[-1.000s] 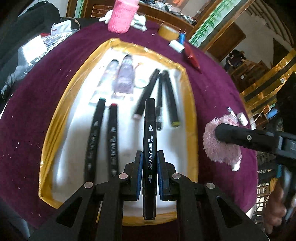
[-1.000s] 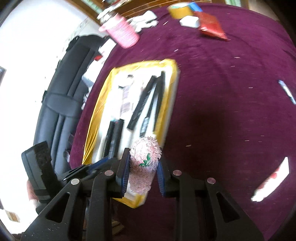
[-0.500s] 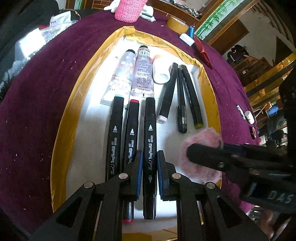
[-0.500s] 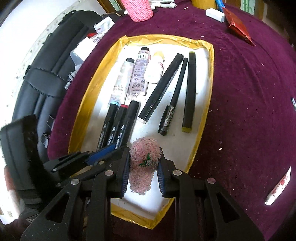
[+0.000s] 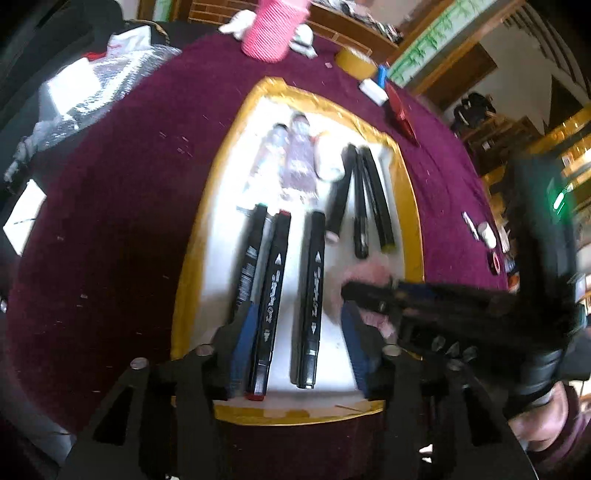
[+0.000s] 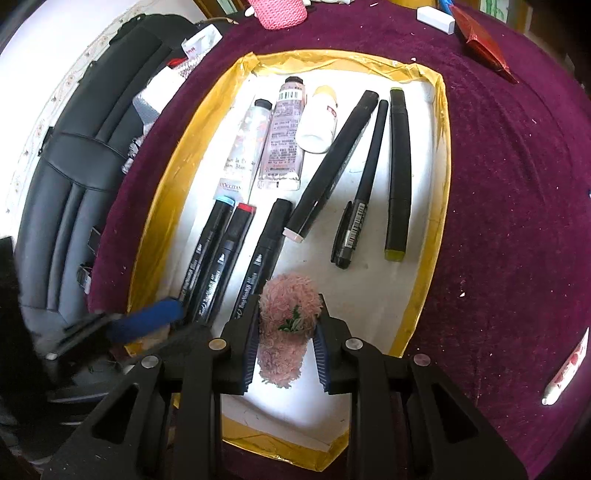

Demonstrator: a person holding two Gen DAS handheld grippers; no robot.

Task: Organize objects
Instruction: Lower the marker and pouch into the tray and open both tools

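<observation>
We are placing things into the shallow white tray with gold-taped rim (image 6: 441,147). Our left gripper (image 5: 295,332) stands wide open around the black art marker (image 5: 312,291) lying near-left in it, holding nothing. Our right gripper (image 6: 284,347) clamps the fluffy pink pouch (image 6: 286,325) over the tray's near part; next it should open

Looks like a home living or dining room. Round table with a dark purple velvet cloth (image 6: 517,184), black leather chair (image 6: 66,177) against a white wall at its left edge. Carved wooden furniture (image 5: 369,29) and a bamboo painting in a gold frame (image 5: 436,40) beyond the far edge. Household clutter: tape roll (image 5: 356,61), pink knitted cup (image 5: 273,29), hand cream tubes (image 6: 282,136).
</observation>
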